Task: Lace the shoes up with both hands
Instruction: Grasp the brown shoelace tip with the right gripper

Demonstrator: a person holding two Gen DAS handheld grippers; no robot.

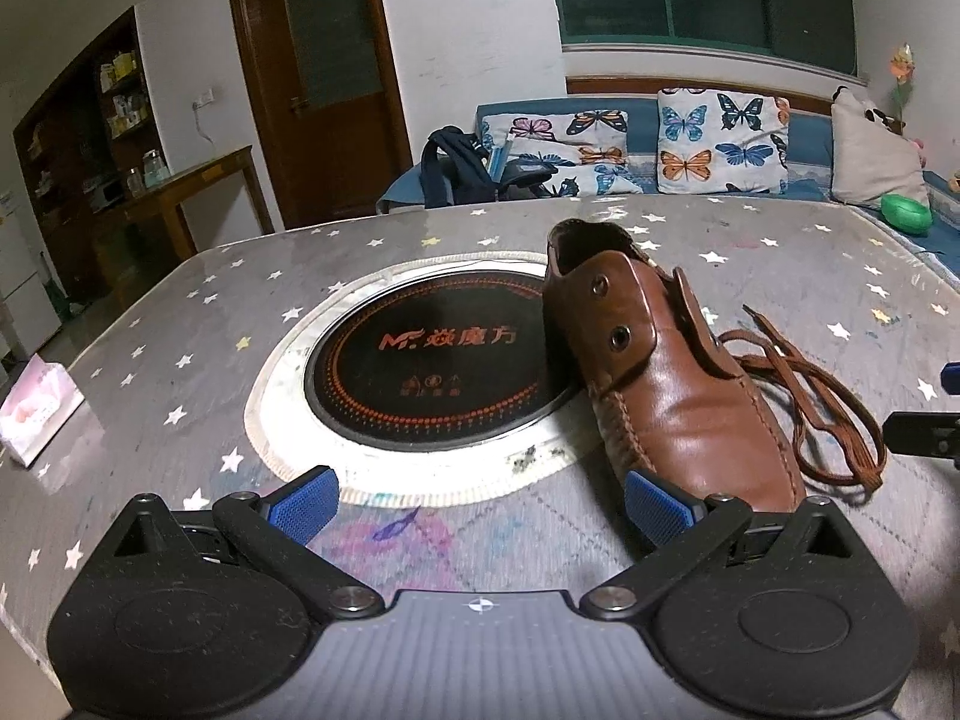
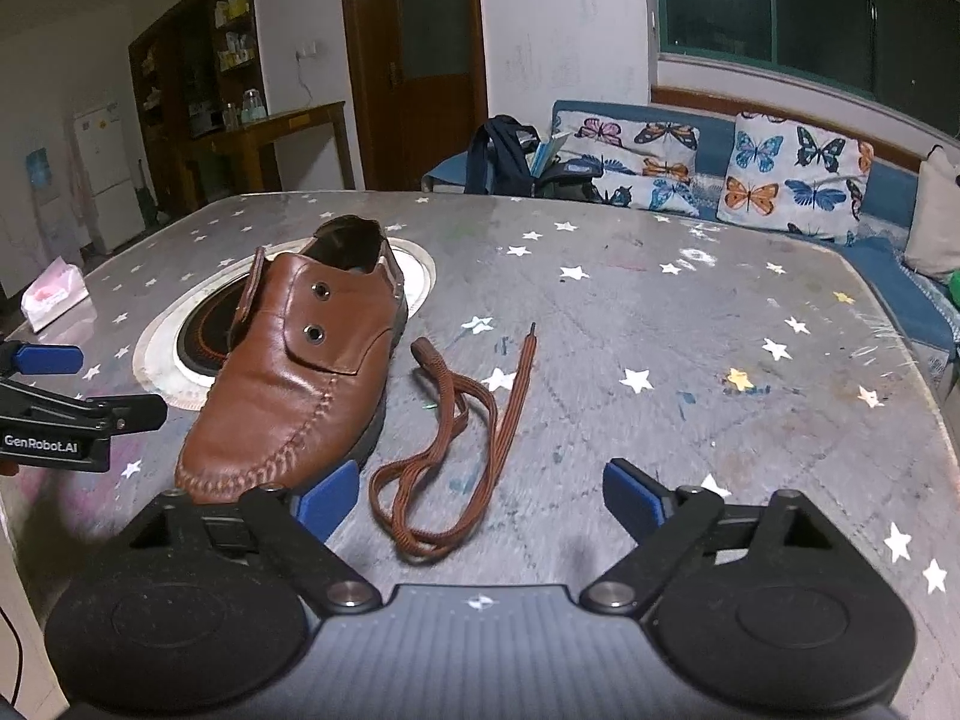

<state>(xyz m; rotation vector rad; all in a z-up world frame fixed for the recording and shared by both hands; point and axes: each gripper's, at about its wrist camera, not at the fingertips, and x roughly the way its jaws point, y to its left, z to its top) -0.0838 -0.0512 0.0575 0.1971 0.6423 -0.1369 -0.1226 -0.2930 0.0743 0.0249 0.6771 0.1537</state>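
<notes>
Lying loose: one shoe (image 2: 294, 372), one lace (image 2: 456, 450), four empty eyelets.

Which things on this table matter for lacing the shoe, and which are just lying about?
For the job: brown shoe, unthreaded; loose brown lace beside it; left tongs and right tongs, both open.

Lying about: built-in cooktop, tissue pack, green object.
</notes>
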